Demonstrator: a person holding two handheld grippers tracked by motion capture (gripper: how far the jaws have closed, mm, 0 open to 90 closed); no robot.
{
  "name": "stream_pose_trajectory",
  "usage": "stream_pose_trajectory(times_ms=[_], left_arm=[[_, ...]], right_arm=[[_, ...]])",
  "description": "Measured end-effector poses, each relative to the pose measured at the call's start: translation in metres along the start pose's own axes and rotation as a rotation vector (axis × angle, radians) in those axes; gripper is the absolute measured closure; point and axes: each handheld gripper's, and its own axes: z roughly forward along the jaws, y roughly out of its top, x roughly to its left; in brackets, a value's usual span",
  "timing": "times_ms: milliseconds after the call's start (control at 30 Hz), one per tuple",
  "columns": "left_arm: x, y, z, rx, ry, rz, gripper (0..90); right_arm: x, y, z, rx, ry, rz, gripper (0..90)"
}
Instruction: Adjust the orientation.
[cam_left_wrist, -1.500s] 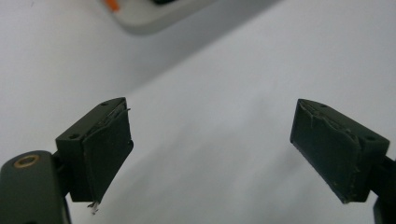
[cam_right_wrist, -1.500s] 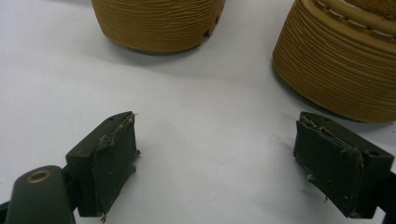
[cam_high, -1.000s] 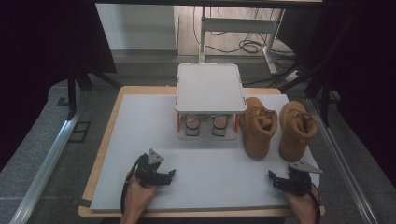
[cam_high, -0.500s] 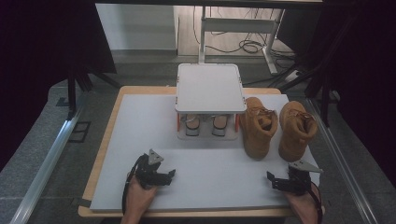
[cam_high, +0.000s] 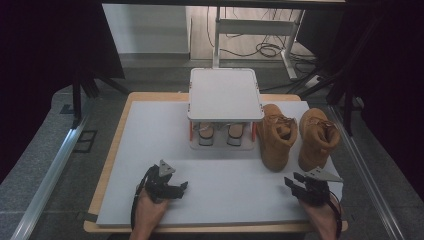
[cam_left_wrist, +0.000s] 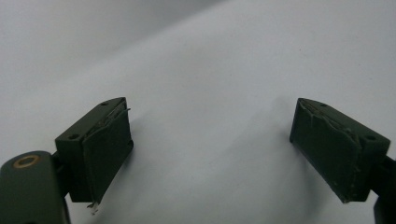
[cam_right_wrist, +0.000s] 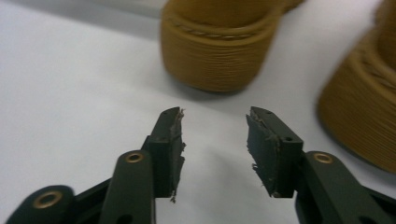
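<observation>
Near the worktop's front edge, the right tool rests with jaws apart and nothing between them; they have just been closing. Two tan boots, one left of the other, stand just beyond it. At front left, the left tool gapes wide over bare surface.

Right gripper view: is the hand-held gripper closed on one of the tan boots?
No, the right hand-held gripper has bare table between its pads, and the nearer tan boot stands beyond its tips.
</observation>
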Motion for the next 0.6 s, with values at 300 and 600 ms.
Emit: stream_pose_trajectory(times_ms=[300, 600], left_arm=[[0.0, 0.0, 0.0, 0.0, -0.001, 0.0, 12.4], [0.0, 0.0, 0.0, 0.0, -0.001, 0.0, 12.4]], right_arm=[[0.019, 0.014, 0.028, 0.0, 0.056, -0.072, 80.4], [0.029, 0.027, 0.05, 0.004, 0.075, -0.086, 86.6]])
